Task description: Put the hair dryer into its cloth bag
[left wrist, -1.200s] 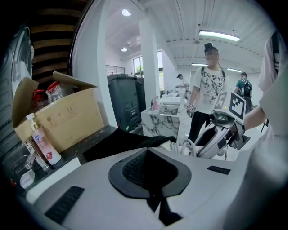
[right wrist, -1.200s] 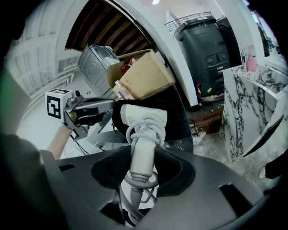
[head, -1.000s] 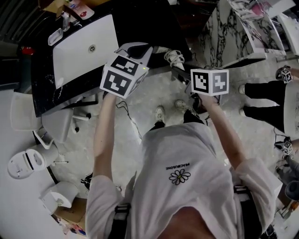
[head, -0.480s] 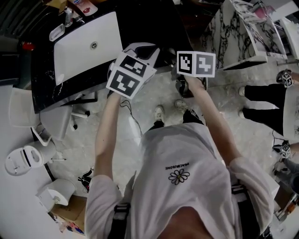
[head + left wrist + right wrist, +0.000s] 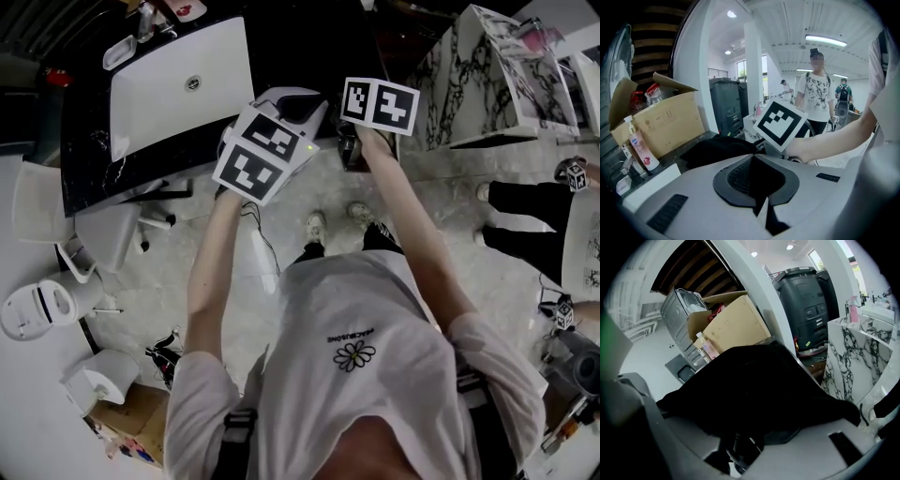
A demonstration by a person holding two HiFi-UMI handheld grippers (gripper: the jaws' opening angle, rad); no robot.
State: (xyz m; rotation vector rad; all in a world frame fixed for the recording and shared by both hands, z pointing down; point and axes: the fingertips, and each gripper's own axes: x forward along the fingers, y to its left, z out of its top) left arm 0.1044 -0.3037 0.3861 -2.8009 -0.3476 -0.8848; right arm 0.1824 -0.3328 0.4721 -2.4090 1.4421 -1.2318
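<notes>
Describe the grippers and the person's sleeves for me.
The left gripper and right gripper have pale grey shells with dark slots; the left's pads are dark and textured. Each bears a white cube with black square markers. The person wears a white short-sleeved T-shirt with a daisy print.

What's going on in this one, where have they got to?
A person stands at a black counter with a gripper in each hand. The right gripper is up against the black cloth bag lying on the counter. The cloth covers its jaws, so a grip can't be confirmed. The left gripper is beside it, jaws together and empty. No hair dryer can be made out.
</notes>
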